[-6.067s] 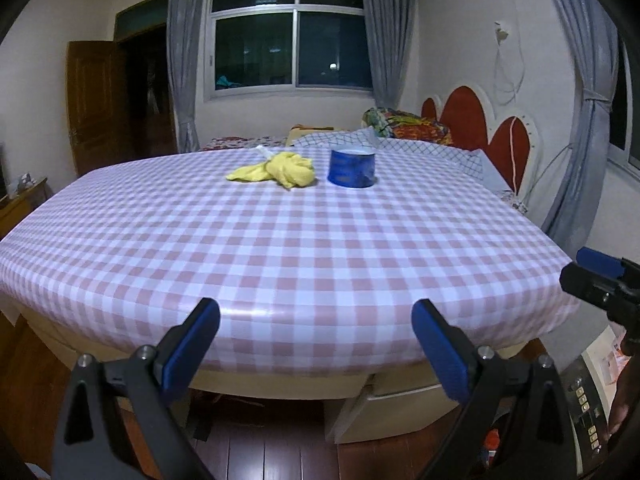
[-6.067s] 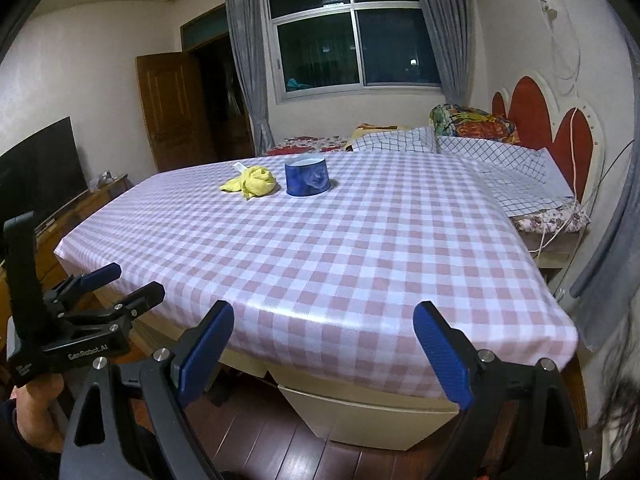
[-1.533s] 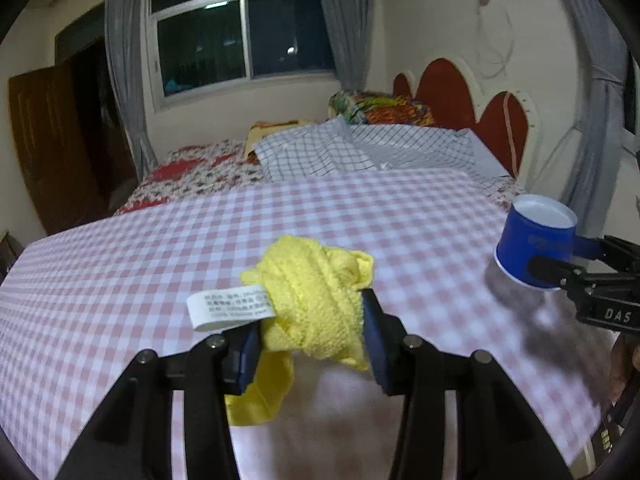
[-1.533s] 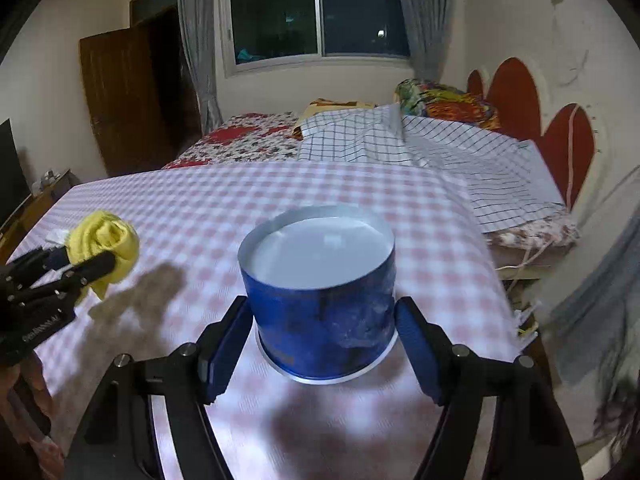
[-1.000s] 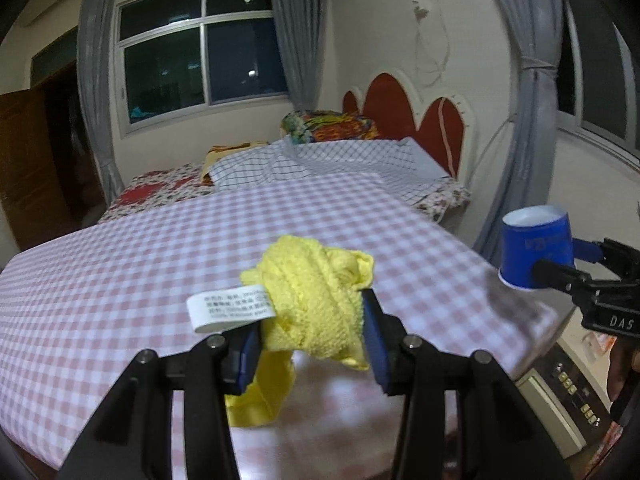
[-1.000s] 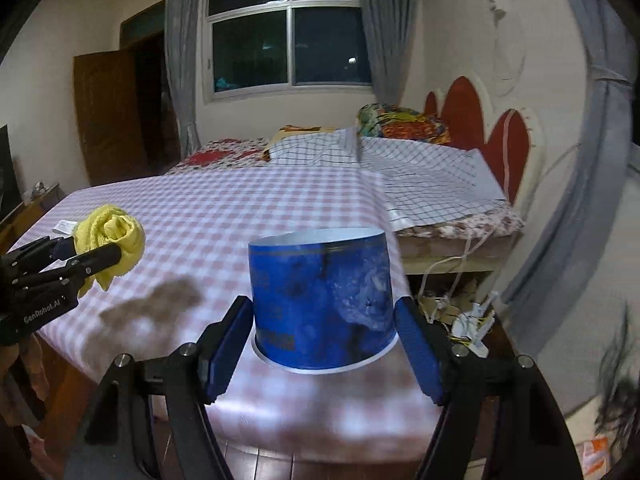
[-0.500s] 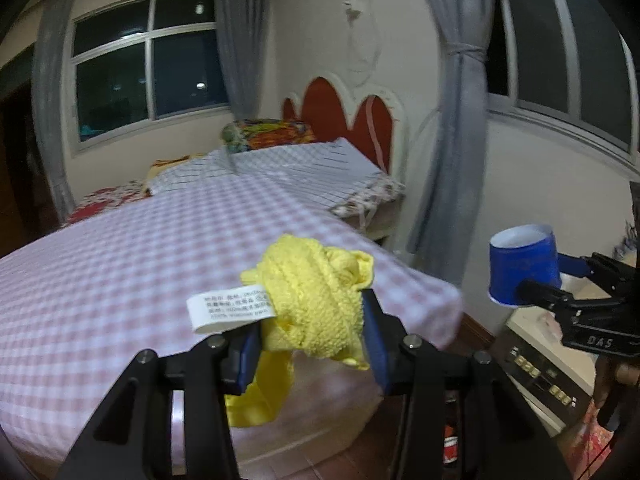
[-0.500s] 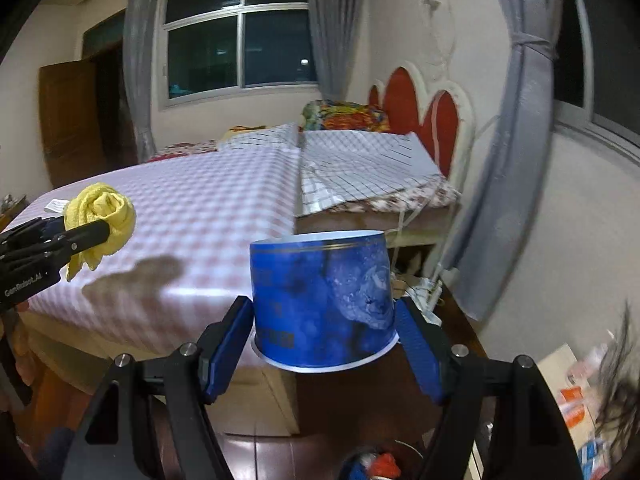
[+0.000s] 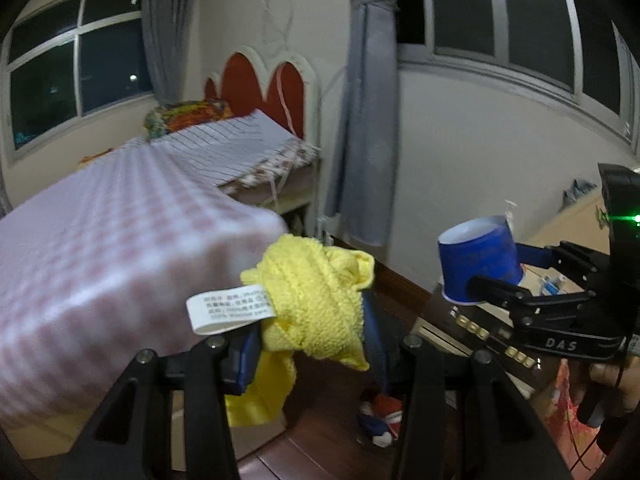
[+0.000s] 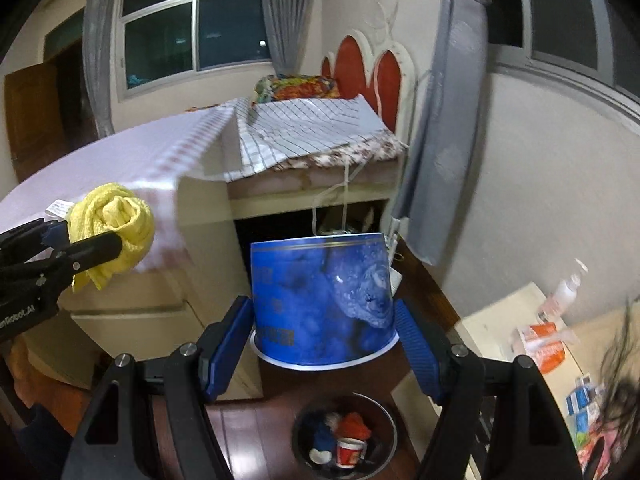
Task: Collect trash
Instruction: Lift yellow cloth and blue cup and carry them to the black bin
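Note:
My left gripper [image 9: 308,332] is shut on a crumpled yellow cloth [image 9: 316,292] with a white label [image 9: 228,308]; the cloth also shows in the right wrist view [image 10: 116,224]. My right gripper [image 10: 324,336] is shut on a blue paper cup [image 10: 322,296], held upside down; the cup also shows in the left wrist view [image 9: 478,258]. Both are held in the air beside the table's corner. A round trash bin [image 10: 380,416] with trash inside stands on the floor below the cup.
The table with pink checked cloth [image 9: 100,232] is to the left. A bed with red headboard [image 10: 320,128] and grey curtain [image 10: 444,120] lie behind. A low cabinet with bottles and packets [image 10: 532,332] stands at right. The floor is dark wood.
Both grippers have swung right, off the table, carrying the cloth and the cup. The trash bin on the floor has come fully into the right wrist view.

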`<action>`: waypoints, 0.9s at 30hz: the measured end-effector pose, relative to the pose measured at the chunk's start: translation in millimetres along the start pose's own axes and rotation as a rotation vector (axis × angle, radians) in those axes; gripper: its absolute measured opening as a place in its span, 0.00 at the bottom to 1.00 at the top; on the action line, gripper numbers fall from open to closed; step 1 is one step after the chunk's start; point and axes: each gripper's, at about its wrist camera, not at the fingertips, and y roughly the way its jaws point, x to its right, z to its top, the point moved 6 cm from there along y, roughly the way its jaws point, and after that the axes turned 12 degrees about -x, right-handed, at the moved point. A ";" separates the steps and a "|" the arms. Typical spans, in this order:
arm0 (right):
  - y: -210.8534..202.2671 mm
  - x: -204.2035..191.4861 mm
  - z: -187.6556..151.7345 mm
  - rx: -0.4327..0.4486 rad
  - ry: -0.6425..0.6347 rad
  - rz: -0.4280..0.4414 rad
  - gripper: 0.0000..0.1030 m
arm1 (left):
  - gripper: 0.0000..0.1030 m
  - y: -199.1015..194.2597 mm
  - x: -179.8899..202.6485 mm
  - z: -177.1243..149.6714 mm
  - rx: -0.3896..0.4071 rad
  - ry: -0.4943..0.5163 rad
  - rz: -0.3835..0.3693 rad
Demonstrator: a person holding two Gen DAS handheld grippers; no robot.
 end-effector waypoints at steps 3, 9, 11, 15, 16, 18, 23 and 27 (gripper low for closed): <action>13.4 19.9 -19.1 -0.024 0.033 -0.006 0.72 | 0.45 19.6 21.0 -7.2 -0.029 0.027 -0.029; 39.5 48.2 -53.3 -0.064 0.070 -0.018 0.72 | 0.45 54.2 47.3 -30.7 -0.090 0.085 -0.050; 47.7 54.9 -68.7 -0.080 0.077 -0.020 0.72 | 0.45 65.0 50.8 -36.2 -0.106 0.091 -0.061; 67.3 64.8 -97.3 -0.120 0.090 -0.009 0.72 | 0.45 95.5 62.0 -56.6 -0.166 0.123 -0.091; 74.3 67.9 -106.2 -0.134 0.088 -0.007 0.72 | 0.45 103.8 64.8 -62.7 -0.179 0.131 -0.100; 85.7 71.4 -121.1 -0.157 0.087 0.003 0.72 | 0.45 121.0 69.8 -73.5 -0.211 0.150 -0.108; 123.1 80.5 -156.6 -0.227 0.086 0.028 0.72 | 0.45 158.9 85.0 -101.8 -0.305 0.184 -0.142; 153.8 84.8 -181.1 -0.284 0.070 0.045 0.72 | 0.45 185.8 96.1 -121.9 -0.375 0.202 -0.175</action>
